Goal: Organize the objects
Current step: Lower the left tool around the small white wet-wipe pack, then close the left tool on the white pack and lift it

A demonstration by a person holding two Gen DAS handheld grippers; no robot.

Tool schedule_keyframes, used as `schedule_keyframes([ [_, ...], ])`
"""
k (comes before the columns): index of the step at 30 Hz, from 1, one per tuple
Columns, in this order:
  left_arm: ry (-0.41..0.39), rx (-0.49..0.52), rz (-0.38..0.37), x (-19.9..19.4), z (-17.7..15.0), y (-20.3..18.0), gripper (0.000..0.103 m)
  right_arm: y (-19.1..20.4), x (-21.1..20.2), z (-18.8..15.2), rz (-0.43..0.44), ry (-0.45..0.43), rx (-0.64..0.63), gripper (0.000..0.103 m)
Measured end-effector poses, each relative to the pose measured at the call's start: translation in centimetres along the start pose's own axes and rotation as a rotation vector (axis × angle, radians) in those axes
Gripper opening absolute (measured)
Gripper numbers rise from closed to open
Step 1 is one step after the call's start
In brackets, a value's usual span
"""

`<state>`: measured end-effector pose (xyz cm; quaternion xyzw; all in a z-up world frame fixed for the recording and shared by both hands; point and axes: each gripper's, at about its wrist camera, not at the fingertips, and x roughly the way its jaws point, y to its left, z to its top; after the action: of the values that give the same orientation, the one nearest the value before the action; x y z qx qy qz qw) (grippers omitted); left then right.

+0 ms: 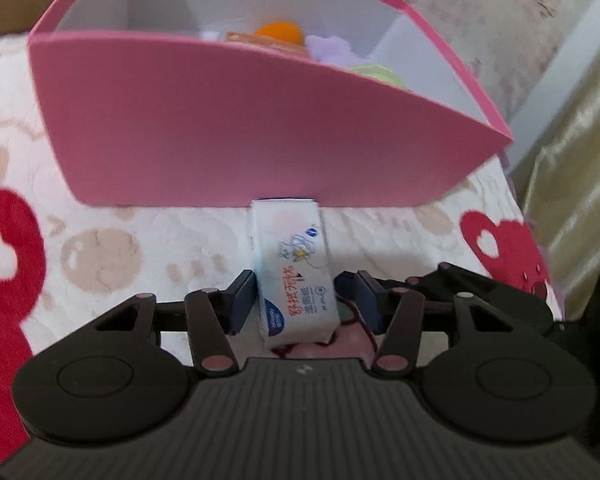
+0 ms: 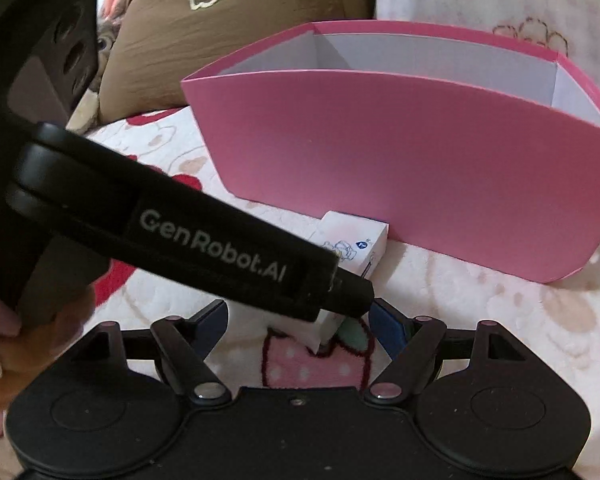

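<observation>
One white printed tissue pack between left gripper pads, contact unclear, jaws parted | right gripper spread, empty | pink cardboard box at 12 o'clock, touching pack.

Black left gripper marked "GenRobot.AI"; right gripper black with blue fingers, silver pivot screws.

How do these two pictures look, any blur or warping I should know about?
Left wrist view: the pink box is smeared and bowed by the fisheye, the wipes pack is sharper. Right wrist view: the box is crisper and still curved, the left hand-held gripper hides most of the pack.
</observation>
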<state>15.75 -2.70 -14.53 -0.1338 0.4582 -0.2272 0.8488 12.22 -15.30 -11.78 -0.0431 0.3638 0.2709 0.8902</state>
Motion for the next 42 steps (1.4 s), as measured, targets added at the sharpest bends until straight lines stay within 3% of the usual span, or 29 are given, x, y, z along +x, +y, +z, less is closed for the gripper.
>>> schedule_keyframes([
  [3, 0.05, -0.129, -0.01, 0.6, 0.2, 1.0, 0.044, 0.4, 0.5, 0.3, -0.004, 0.009, -0.03, 0.081],
  [7, 0.066, -0.166, 0.004, 0.8, 0.5, 1.0, 0.043, 1.3, 1.0, 0.3, -0.023, 0.015, -0.102, 0.081],
  [12, 0.04, -0.17, 0.008, 0.7, 0.1, 0.8, 0.041, 1.3, 1.4, 0.0, -0.075, 0.0, -0.068, 0.064],
  [15, 0.024, -0.21, -0.017, 0.6, -0.3, 1.2, 0.041, 1.5, 1.3, -0.1, -0.085, 0.004, -0.129, 0.06],
  [27, -0.001, -0.192, -0.018, -2.0, -1.3, -0.2, 0.038, 2.7, -1.0, 0.2, -0.084, -0.001, -0.091, 0.057],
  [36, 0.019, -0.152, -0.013, -6.4, -0.7, -2.3, 0.038, 5.2, -4.5, 2.3, -0.078, 0.024, -0.051, 0.057],
  [42, 0.009, -0.088, -0.007, -10.4, 0.3, -4.3, 0.038, 6.8, -7.8, 3.8, -0.068, -0.018, -0.064, 0.057],
])
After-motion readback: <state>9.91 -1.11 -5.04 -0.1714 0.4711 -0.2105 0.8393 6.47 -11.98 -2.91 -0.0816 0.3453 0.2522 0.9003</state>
